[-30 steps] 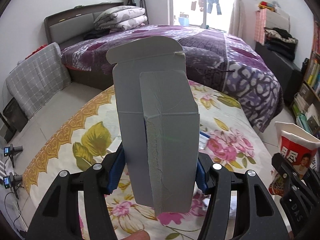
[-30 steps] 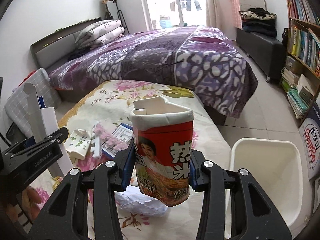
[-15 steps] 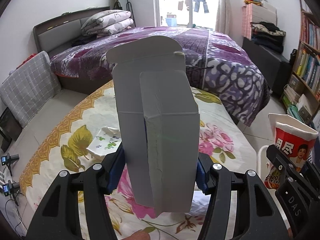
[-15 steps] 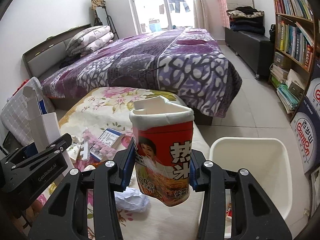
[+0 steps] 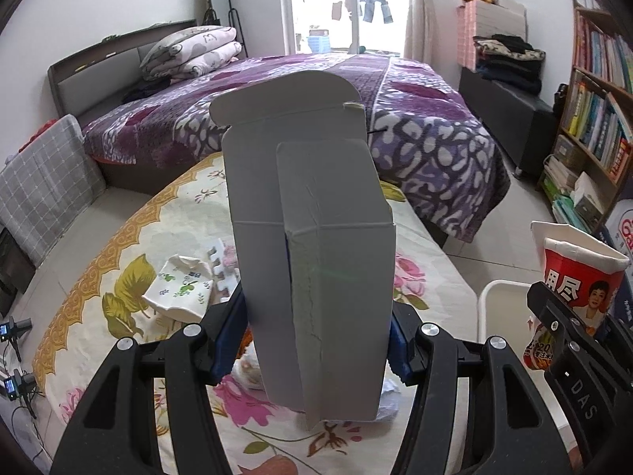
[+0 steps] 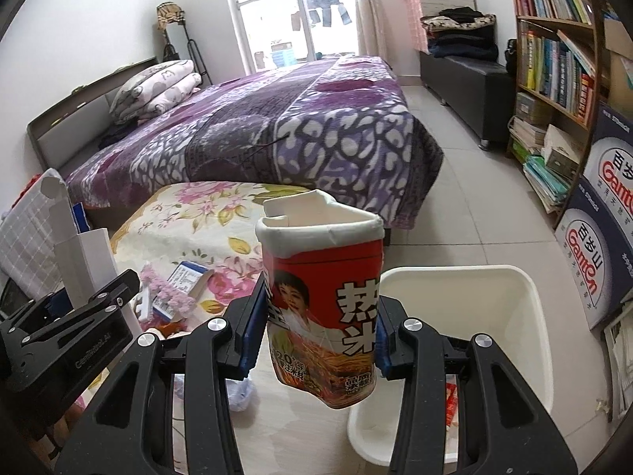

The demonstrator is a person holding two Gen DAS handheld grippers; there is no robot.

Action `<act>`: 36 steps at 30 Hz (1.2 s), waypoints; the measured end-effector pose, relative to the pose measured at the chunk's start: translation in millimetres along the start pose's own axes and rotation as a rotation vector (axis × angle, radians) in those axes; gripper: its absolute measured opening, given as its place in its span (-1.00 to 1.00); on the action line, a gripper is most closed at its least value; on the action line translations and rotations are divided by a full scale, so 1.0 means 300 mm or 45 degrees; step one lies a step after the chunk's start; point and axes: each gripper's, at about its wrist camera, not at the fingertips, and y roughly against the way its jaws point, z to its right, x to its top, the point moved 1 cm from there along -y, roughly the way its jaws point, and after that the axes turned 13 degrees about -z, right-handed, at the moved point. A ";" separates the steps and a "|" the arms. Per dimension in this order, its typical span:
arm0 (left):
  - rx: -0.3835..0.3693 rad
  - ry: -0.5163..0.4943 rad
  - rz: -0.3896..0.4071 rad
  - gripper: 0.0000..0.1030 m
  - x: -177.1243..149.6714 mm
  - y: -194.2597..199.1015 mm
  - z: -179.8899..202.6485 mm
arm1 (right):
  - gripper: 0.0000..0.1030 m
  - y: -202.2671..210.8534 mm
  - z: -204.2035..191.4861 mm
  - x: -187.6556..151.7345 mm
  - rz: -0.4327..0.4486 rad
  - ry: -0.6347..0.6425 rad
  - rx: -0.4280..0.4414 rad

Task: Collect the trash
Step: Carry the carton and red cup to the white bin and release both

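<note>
Left gripper (image 5: 316, 336) jaws clamped, right gripper (image 6: 320, 332) likewise

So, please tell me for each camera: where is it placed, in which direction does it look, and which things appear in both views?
Left wrist: sits behind the left gripper, looking forward and down over the floral table toward the purple bed; its fingers clamp a grey carton.
Right wrist: sits behind the right gripper, facing the same bed but aimed nearer the white bin; its fingers clamp a red paper cup.
Shared: bed, table, bin, carton, cup; each view shows the other gripper at its edge.
</note>
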 end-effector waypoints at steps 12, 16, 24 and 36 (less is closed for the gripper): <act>-0.027 -0.083 -0.005 0.14 -0.018 0.009 0.124 | 0.01 0.017 0.162 -0.007 -0.036 -0.166 -0.075; -0.045 -0.100 -0.006 0.14 -0.022 0.015 0.163 | 0.25 0.034 0.215 -0.012 -0.021 -0.214 -0.097; -0.076 -0.145 -0.014 0.14 -0.032 0.021 0.252 | 0.42 0.072 0.332 -0.027 -0.002 -0.318 -0.117; -0.129 -0.264 -0.043 0.15 -0.066 0.016 0.396 | 0.64 0.124 0.488 -0.062 0.021 -0.465 -0.152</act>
